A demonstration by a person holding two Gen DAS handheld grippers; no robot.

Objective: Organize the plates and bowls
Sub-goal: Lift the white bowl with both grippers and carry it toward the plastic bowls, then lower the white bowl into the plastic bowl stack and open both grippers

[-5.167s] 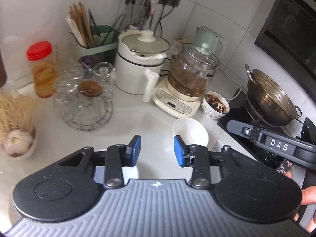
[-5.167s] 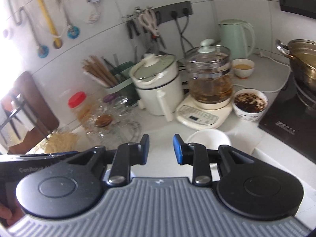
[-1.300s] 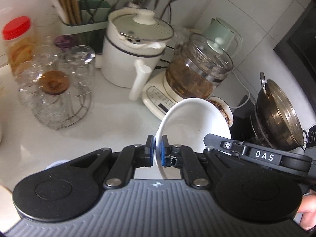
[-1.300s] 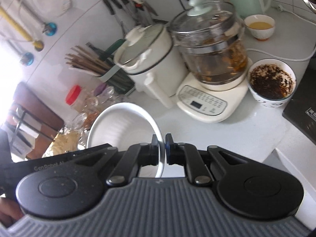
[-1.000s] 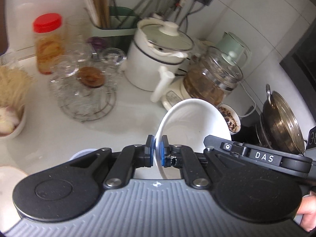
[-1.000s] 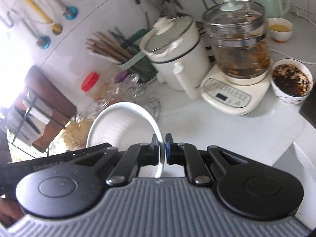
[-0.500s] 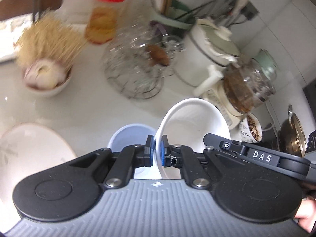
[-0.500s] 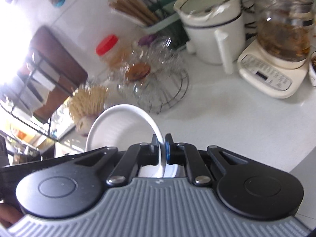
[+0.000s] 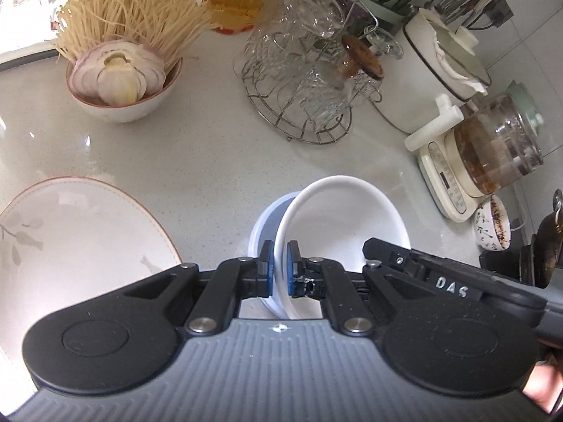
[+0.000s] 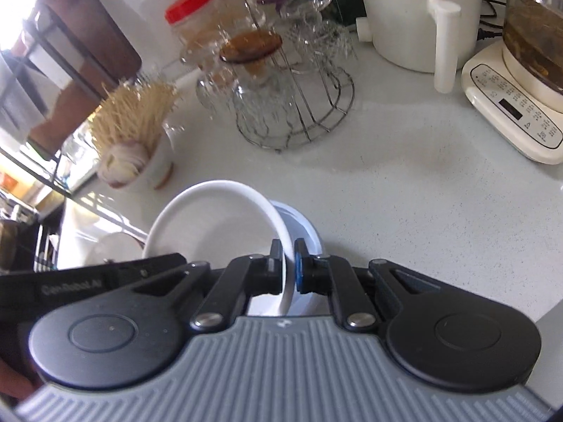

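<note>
A white bowl (image 9: 345,221) hangs tilted between my two grippers, just above the counter. My left gripper (image 9: 279,274) is shut on one side of its rim. My right gripper (image 10: 288,270) is shut on the opposite side of the white bowl (image 10: 211,221). Directly under it a pale blue bowl (image 9: 267,225) stands on the counter, largely hidden by the white one; the blue bowl (image 10: 302,228) also shows in the right wrist view. I cannot tell whether the two bowls touch. A large white plate (image 9: 70,239) with a leaf pattern lies to the left.
A bowl of onion, garlic and dry noodles (image 9: 119,81) stands at the back left. Behind the bowls are a wire rack of glasses (image 9: 309,81), a white pot (image 9: 432,81), a glass kettle on its base (image 9: 492,154) and a small patterned bowl (image 9: 492,227).
Both grippers have carried the white bowl leftwards and down over the counter. The blue bowl and the big plate have come into view, and the white bowl now sits over the blue one.
</note>
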